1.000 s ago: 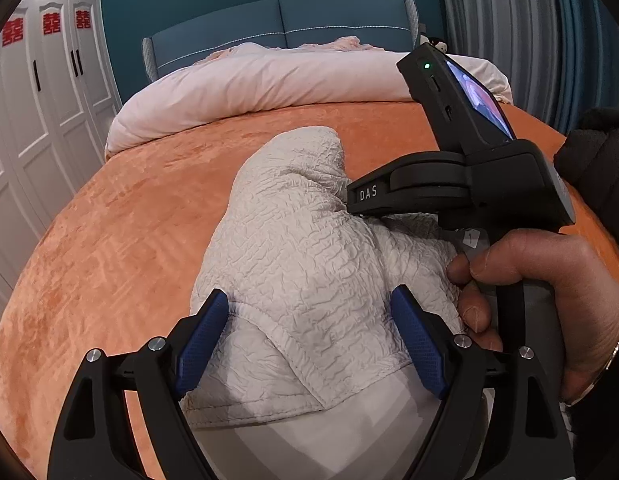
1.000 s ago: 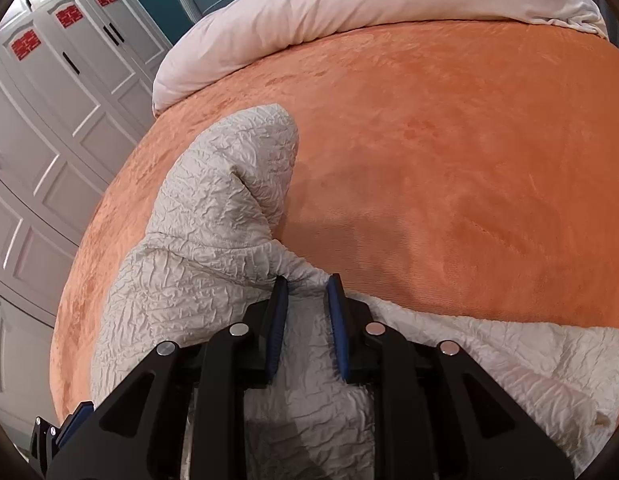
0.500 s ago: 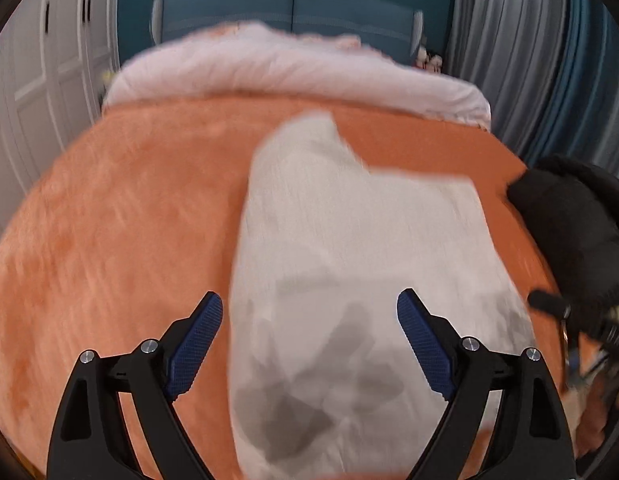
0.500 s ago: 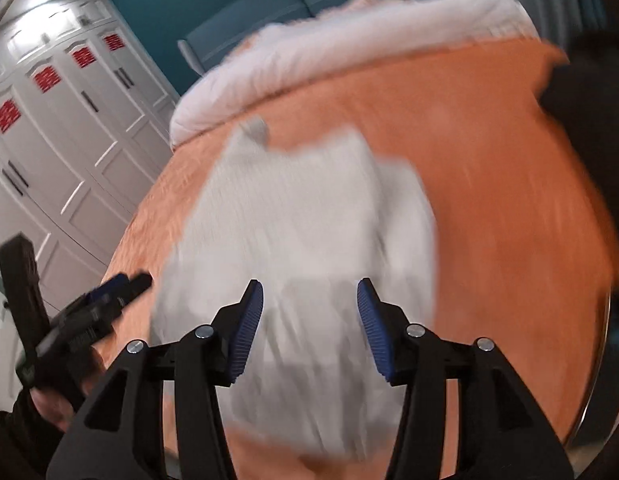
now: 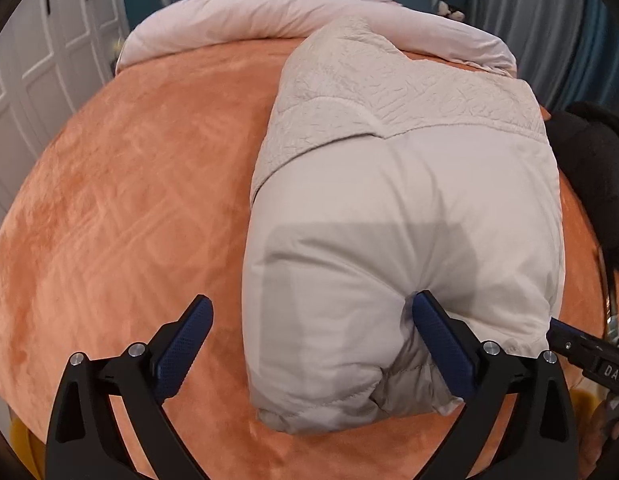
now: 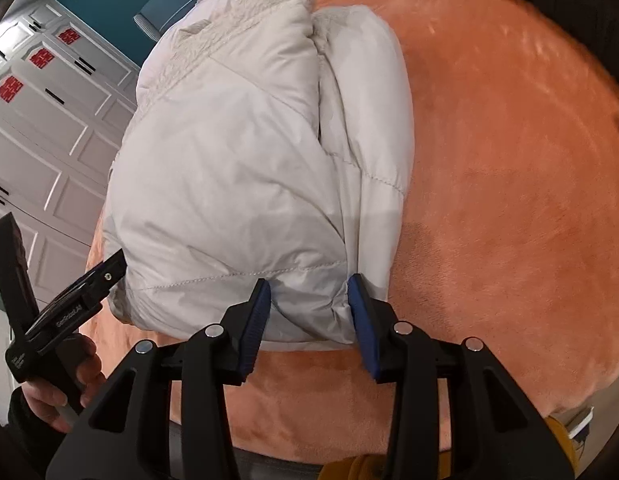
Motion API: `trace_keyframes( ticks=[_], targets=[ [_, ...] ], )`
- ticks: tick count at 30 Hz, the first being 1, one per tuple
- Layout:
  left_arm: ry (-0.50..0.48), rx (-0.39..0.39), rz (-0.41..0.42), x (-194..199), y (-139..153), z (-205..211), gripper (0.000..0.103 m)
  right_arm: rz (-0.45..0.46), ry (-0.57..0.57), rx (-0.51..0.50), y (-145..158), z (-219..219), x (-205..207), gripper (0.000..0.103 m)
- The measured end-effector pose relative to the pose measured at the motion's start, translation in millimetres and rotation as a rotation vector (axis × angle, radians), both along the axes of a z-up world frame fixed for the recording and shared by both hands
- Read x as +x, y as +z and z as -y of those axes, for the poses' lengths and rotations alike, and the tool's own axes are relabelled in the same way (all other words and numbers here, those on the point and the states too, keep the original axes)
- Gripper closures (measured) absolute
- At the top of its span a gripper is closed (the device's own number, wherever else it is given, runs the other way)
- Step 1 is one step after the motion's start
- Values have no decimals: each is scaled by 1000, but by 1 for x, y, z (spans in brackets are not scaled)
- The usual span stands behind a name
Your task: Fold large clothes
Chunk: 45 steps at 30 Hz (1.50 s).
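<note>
Right wrist view: right tongs [image 6: 309,306] closing around folded jacket [image 6: 245,168] hem; left tongs [image 5: 309,330] opening, empty.

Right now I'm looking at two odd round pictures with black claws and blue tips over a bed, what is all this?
Those claws are two hand-held grippers, one in each of a person's hands. Each carries a wide-angle camera looking along its fingers, so each picture is one gripper's own view.

On the orange bedspread lies a folded pale padded jacket, with a pink duvet behind it and something black at the side.

The left gripper is opening wide at the jacket's near end, one finger beside it, gripping nothing. The right gripper is closing around the jacket's near edge; whether it pinches yet is unclear.

The right view also shows the hand holding the left gripper.
</note>
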<state>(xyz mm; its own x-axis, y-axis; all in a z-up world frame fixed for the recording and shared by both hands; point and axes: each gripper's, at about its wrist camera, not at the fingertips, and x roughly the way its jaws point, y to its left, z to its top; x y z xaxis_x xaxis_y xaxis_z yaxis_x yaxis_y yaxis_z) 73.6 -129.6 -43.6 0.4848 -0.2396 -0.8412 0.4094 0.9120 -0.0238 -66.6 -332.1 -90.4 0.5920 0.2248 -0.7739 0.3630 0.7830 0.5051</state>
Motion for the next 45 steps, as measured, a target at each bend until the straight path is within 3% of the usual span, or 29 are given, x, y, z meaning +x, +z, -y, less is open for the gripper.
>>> trace_keyframes(
  ticks=[7, 11, 16, 31, 35, 45],
  targets=[
    [28, -88, 41, 3, 48, -21, 8, 150, -111, 58, 48, 31, -23, 62],
    [70, -102, 42, 26, 64, -24, 8, 132, -180, 51, 48, 65, -9, 61],
    [101, -97, 31, 43, 70, -23, 8, 108, -203, 75, 39, 85, 11, 51],
    [60, -102, -79, 78, 42, 7, 7, 3, -72, 192, -13, 75, 52, 43],
    [59, -169, -126, 91, 28, 6, 5, 17, -21, 222, -18, 72, 59, 41],
    [33, -383, -292, 131, 0, 8, 5, 46, 49, 357, -39, 80, 92, 23]
  ],
)
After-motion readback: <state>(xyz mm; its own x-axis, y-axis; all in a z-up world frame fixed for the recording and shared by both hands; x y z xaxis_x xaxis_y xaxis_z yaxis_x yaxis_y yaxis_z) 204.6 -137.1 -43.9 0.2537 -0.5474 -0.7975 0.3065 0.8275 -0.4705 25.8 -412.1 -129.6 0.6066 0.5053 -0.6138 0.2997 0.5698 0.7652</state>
